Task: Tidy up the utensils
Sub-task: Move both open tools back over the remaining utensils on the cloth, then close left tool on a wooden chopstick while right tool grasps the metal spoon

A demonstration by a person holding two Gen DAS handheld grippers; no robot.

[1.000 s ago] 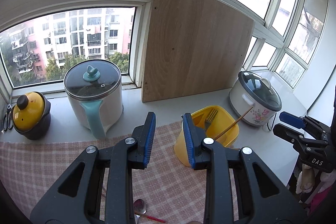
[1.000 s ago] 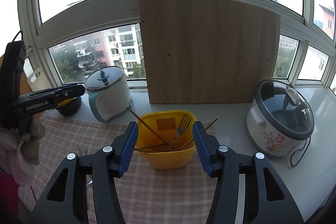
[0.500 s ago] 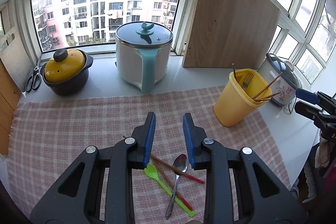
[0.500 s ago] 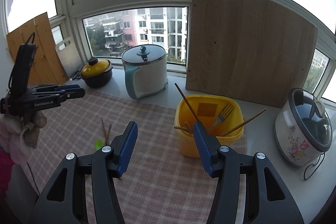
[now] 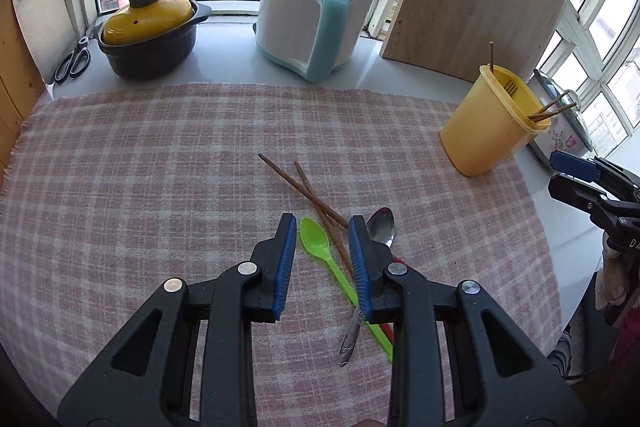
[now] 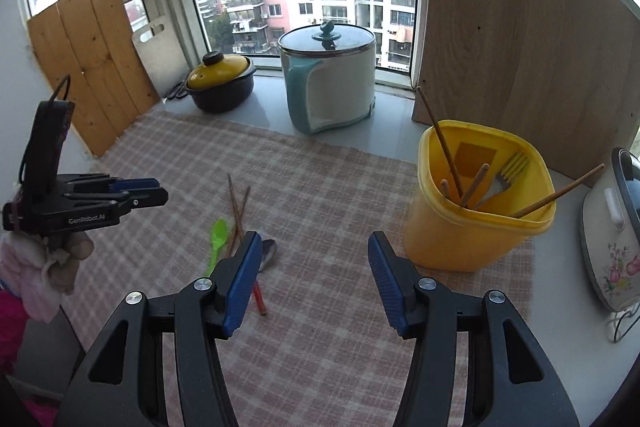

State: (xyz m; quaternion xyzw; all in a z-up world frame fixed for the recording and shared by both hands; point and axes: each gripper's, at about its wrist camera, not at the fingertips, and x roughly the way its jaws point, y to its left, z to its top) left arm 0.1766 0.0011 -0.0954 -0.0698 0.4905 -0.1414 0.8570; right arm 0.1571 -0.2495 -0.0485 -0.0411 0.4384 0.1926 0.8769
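Reaching for the loose utensils is the step we judge to be in hand: some pieces already stand in the yellow utensil holder (image 6: 478, 223), namely a fork (image 6: 506, 177) and several chopsticks (image 6: 448, 143), while a small heap lies on the checked cloth (image 5: 160, 167) covering the counter.

Our left gripper (image 5: 322, 259) hangs over that heap with its jaws released and nothing pressed between the pads. Seen through the left wrist camera, the green plastic spoon (image 5: 320, 247) lies in the gap between the jaws, bowl pointing away, and the two brown chopsticks (image 5: 304, 187) cross just beyond it, one running down into the gap beside the spoon. The metal spoon (image 5: 382, 225) sits just outside the right-hand jaw, its handle passing under that jaw; a red stick (image 6: 259, 297) lies with it.

Our right gripper (image 6: 311, 277) is released too, jaws wide, empty, over bare cloth between the heap and the holder.

Next, we think, the left jaws must drop to the cloth and clench on a single piece, likely the green spoon, without catching the neighbouring chopstick. The holder stands well apart, to the right.
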